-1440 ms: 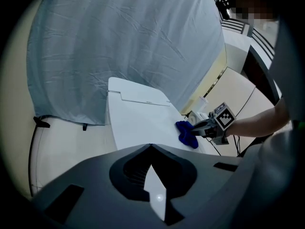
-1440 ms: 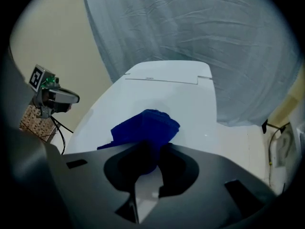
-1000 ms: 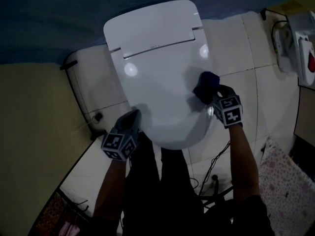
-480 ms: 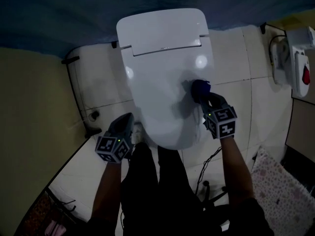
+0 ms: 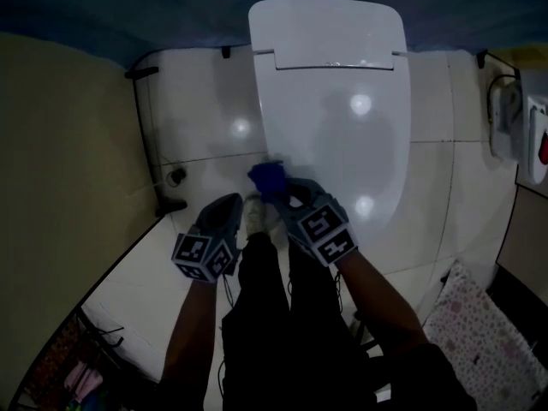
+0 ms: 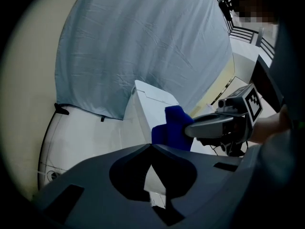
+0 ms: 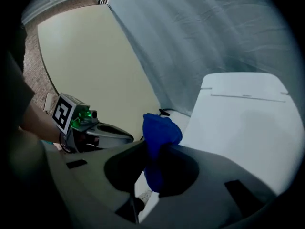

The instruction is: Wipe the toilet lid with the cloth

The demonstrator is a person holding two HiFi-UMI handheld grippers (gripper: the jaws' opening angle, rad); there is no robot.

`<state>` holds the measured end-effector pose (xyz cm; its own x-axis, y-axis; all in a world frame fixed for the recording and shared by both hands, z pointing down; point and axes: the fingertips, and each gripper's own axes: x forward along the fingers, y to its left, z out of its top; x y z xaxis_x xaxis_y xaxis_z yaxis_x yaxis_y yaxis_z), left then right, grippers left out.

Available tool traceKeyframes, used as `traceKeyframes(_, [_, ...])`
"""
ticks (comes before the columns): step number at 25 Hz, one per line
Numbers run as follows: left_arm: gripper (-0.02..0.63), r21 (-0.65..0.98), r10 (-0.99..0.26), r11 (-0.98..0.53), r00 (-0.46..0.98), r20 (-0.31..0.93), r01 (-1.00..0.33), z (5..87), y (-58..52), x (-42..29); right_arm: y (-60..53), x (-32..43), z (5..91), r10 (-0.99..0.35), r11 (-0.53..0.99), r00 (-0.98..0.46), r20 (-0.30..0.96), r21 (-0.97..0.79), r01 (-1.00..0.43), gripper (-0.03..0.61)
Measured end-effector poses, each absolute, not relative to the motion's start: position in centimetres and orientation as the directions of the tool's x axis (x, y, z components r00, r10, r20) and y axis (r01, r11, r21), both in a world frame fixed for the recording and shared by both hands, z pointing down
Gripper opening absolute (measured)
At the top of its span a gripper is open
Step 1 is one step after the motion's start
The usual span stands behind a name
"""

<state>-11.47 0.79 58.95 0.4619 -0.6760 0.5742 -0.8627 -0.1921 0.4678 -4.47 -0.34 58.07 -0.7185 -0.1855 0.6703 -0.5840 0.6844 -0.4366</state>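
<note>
Cloth, pinched in right gripper, has crossed toilet lid to its left edge; left gripper closed, empty.

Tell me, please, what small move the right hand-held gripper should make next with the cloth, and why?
Probably sweep the cloth rightward across the toilet lid. The right hand-held gripper is clamped on the cloth at the lid's near left edge, so most of the lid's surface lies to its right and farther away.

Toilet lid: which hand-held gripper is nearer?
Right. The right hand-held gripper, holding the blue cloth, is by the toilet lid at its near left edge; the left hand-held gripper hangs further left, over the floor.
</note>
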Motion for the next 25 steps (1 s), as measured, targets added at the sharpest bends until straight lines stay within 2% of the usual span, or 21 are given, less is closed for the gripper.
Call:
traceKeyframes(4, [-0.009, 0.472, -0.683, -0.145, 0.433, 0.588, -0.870, 60.5, 1.9, -12.6, 1.5, -4.3, 63.4, -0.090, 0.645, -0.674, 0.733, -0.472, -0.600, 0.061])
traceKeyframes(11, [-0.009, 0.484, -0.676, -0.138, 0.439, 0.592, -0.864, 61.4, 1.9, -11.9, -0.1, 1.3, 67.1, -0.098, 0.618, -0.553, 0.827, -0.385, -0.685, 0.061])
traceKeyframes(18, [-0.009, 0.486, -0.647, -0.190, 0.481, 0.592, -0.853, 60.8, 0.6, -9.7, -0.3, 7.0, 67.3, -0.117, 0.638, -0.505, 0.855, -0.325, -0.698, 0.063])
traceKeyframes(25, [-0.009, 0.487, -0.611, -0.230, 0.514, 0.601, -0.842, 61.1, -0.7, -6.8, -0.9, 15.6, 67.5, -0.181, 0.564, -0.443, 0.878, -0.276, -0.778, 0.063])
